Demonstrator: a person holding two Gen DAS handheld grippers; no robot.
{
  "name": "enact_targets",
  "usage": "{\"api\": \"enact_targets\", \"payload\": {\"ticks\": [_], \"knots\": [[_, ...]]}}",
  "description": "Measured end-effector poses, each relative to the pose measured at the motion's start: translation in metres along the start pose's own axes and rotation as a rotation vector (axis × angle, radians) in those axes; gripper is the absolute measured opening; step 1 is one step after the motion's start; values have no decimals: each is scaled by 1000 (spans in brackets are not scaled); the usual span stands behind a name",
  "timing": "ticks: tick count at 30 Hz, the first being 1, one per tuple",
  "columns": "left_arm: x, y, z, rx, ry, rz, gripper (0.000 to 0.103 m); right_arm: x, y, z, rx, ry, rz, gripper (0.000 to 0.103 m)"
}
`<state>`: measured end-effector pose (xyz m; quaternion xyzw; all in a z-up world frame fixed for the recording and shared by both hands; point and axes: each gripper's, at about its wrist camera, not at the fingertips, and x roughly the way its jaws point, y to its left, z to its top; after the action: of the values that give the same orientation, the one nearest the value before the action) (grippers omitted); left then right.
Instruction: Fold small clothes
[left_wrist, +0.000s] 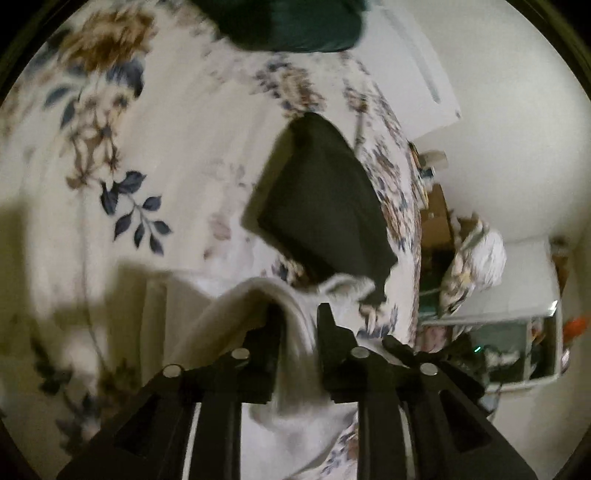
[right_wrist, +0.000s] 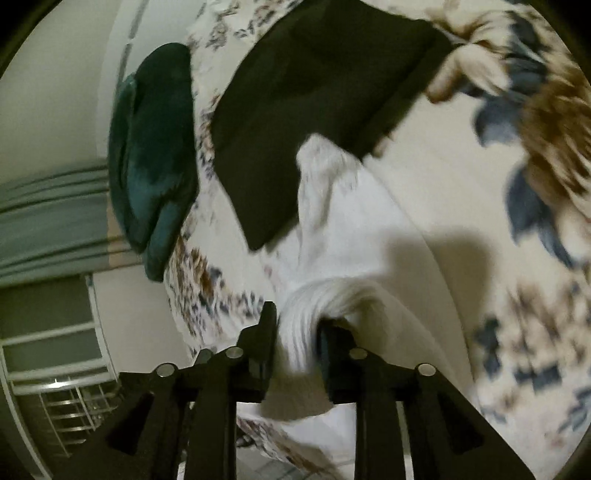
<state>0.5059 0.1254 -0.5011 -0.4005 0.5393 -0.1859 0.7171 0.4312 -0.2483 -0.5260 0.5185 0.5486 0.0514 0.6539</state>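
A white garment (left_wrist: 258, 306) lies on the floral bedsheet (left_wrist: 166, 129). My left gripper (left_wrist: 297, 314) is shut on a bunched edge of it. In the right wrist view the same white garment (right_wrist: 351, 236) stretches away from me, and my right gripper (right_wrist: 295, 317) is shut on another bunched edge. A folded black garment (left_wrist: 321, 199) lies flat on the sheet just beyond the white one; it also shows in the right wrist view (right_wrist: 314, 96), touching the white garment's far corner. Both views are motion blurred.
A dark teal cloth bundle (right_wrist: 155, 155) lies on the bed left of the black garment, also in the left wrist view (left_wrist: 288, 22). The bed's edge (left_wrist: 413, 258) drops off at right, with cluttered boxes and a white shelf beyond. A wire rack (right_wrist: 66, 406) stands at lower left.
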Motion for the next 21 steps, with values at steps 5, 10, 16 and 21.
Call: {"api": "enact_targets", "payload": {"ticks": [5, 10, 16, 21], "knots": [[-10, 20, 12, -21, -38, 14, 32, 14, -2, 19, -22, -19, 1, 55], [5, 3, -1, 216, 7, 186, 40, -8, -5, 9, -126, -78, -132, 58], [61, -13, -13, 475, 86, 392, 16, 10, -6, 7, -276, -54, -267, 58], [48, -15, -9, 456, 23, 384, 4, 43, -2, 11, -331, -40, -357, 9]]}}
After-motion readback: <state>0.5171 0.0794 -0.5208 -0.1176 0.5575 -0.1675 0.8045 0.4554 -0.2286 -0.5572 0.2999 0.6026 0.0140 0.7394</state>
